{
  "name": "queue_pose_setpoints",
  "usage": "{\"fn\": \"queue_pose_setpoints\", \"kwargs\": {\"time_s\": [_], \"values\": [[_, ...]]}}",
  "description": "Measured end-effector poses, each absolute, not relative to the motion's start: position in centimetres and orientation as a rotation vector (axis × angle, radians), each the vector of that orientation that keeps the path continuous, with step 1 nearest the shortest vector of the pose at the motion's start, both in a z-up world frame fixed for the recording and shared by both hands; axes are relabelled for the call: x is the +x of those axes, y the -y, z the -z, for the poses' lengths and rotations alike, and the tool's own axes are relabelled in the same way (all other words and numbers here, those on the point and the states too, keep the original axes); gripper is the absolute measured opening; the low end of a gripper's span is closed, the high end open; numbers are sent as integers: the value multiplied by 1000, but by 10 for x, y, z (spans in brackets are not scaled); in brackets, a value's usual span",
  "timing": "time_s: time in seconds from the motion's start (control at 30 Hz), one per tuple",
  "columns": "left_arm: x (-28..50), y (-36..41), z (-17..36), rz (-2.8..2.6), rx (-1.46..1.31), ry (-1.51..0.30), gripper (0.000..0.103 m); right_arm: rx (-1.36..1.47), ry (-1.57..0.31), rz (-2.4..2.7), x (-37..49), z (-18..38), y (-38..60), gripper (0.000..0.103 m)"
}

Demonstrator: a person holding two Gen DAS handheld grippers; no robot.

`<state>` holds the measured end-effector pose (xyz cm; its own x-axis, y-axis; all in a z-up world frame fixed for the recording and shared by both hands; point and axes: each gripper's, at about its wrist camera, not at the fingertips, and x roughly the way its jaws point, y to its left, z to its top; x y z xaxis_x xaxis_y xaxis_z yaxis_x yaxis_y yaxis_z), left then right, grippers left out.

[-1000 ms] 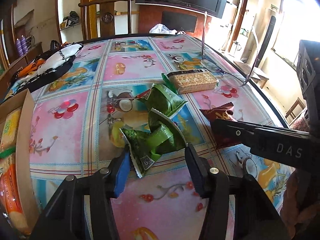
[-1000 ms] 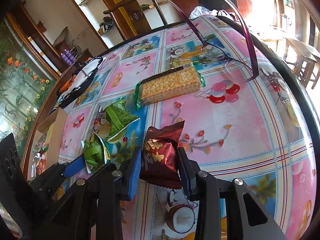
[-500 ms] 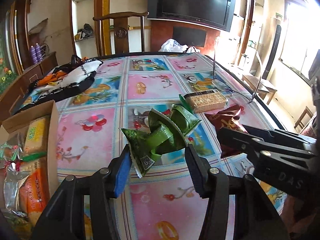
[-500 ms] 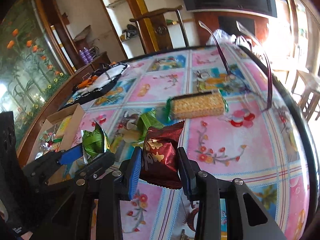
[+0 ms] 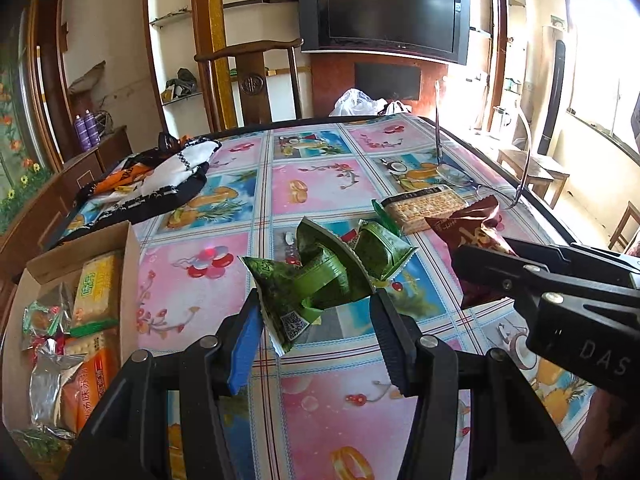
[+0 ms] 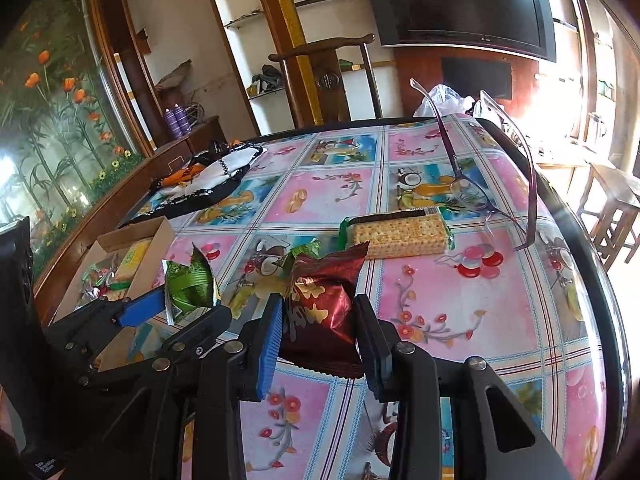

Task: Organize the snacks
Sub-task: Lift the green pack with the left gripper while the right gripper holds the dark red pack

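Holding both grippers tilted downward over table (image 5: pixel 320 184), side by side. Left gripper (image 5: pixel 316 332) at lower centre of left view, clamped on green packet (image 5: pixel 308 280); packet crumpled, triangular, white-edged seam and code square facing lens, raised clear of tablecloth. Right gripper (image 6: pixel 316 340) at lower centre of right view, jaws narrow, pinching dark red packet (image 6: pixel 324 304); foil glossy, gold print, serrated top edge pointing up right. Same red packet visible at right edge of left view. Second green packet (image 5: pixel 380 248) lying on table just behind first. Cracker pack (image 6: pixel 400 234) flat at centre of right view, beside glasses (image 6: pixel 500 184). Cardboard box (image 5: pixel 132 264) at lower left, snacks inside.
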<state>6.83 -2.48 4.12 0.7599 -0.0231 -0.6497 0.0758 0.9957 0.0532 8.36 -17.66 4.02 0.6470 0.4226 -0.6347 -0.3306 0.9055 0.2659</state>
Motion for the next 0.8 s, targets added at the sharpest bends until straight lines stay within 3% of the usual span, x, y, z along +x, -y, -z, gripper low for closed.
{"fn": "queue_pose_setpoints", "kwargs": {"time_s": [0.8], "values": [[57, 26, -55, -7, 143, -613, 53, 150, -726, -427, 81, -44, 180, 38]]}}
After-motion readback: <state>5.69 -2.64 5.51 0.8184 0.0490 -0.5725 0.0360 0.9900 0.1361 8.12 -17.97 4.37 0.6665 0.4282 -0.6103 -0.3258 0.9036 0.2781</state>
